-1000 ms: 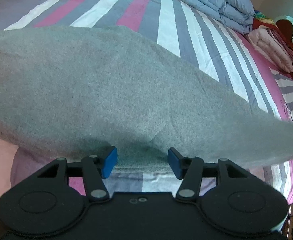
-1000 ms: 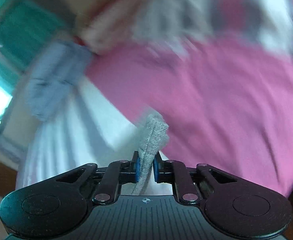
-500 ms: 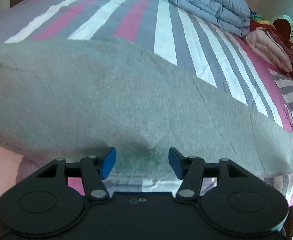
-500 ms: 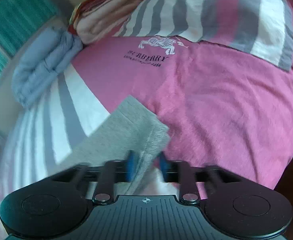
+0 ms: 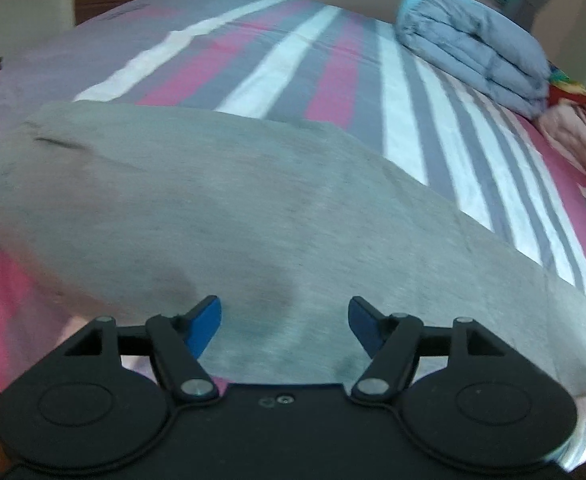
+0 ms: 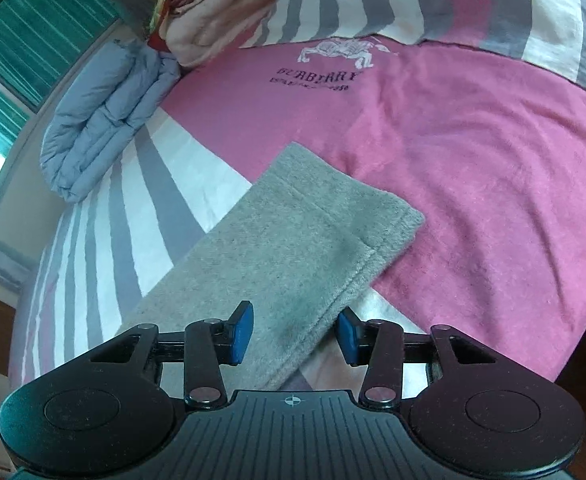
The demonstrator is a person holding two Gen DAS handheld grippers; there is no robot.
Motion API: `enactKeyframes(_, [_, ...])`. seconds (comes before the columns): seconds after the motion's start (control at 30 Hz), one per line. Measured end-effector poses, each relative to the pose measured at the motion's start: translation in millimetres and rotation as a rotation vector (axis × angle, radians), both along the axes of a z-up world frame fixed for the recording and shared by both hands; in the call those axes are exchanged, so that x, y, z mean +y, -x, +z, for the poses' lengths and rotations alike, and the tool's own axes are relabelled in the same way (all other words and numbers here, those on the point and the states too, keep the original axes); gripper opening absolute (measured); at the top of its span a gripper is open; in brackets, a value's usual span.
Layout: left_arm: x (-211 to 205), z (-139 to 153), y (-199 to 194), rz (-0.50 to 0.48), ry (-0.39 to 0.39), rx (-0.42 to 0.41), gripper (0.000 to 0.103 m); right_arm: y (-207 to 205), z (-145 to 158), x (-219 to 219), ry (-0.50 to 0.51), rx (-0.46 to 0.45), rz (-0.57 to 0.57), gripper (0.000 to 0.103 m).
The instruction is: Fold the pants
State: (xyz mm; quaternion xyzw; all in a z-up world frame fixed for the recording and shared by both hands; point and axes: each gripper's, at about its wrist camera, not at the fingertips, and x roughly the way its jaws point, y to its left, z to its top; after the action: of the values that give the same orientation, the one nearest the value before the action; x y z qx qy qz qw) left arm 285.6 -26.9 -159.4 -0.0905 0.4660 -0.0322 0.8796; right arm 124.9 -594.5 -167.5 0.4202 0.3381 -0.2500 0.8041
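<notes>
The grey pants (image 5: 221,208) lie flat on the striped bed, stretched from the left toward the right edge in the left wrist view. My left gripper (image 5: 284,326) is open and empty, low over the near edge of the pants. In the right wrist view the hem end of the pants leg (image 6: 305,240) lies flat on the pink and striped sheet. My right gripper (image 6: 295,338) is open, its blue pads on either side of the leg's near edge, holding nothing.
A folded blue-grey duvet (image 5: 473,56) sits at the far right of the bed, also in the right wrist view (image 6: 105,116). Folded pink blankets (image 6: 221,12) and a striped pillow (image 6: 453,4) lie beyond. The bed edge (image 6: 565,360) drops off at right.
My right gripper was shut on the leg hem held up in the air; it has laid the hem on the bed and opened. The left gripper stayed open and pulled back slightly.
</notes>
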Motion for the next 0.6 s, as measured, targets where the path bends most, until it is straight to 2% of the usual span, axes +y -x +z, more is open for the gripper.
enactKeyframes(0.07, [8,-7,-4,0.018,-0.006,0.027,0.062,3,-4,-6,-0.028,-0.013,-0.04,0.022])
enactKeyframes(0.17, [11,-19,-8,0.019,-0.004,0.047,0.062,5,-8,-8,-0.052,-0.036,-0.071,0.021])
enactKeyframes(0.23, [2,-21,-6,-0.013,-0.064,0.037,0.062,4,-5,-6,-0.039,-0.038,-0.061,0.021])
enactKeyframes(0.27, [-2,-21,-5,-0.027,-0.093,0.03,0.062,6,-3,-7,-0.039,-0.044,-0.066,0.013])
enactKeyframes(0.3, [-6,-22,-3,-0.036,-0.118,0.023,0.062,7,-1,-9,-0.048,-0.057,-0.075,0.011])
enactKeyframes(0.4, [-11,-22,0,-0.042,-0.152,0.009,0.061,3,2,-9,-0.029,-0.036,-0.066,0.011])
enactKeyframes(0.5, [-10,-19,3,-0.037,-0.149,0.004,0.061,-4,5,-2,0.024,-0.004,-0.039,0.012])
enactKeyframes(0.6, [-2,-11,5,-0.01,-0.138,-0.015,0.058,-5,4,-3,0.025,0.017,-0.054,0.012])
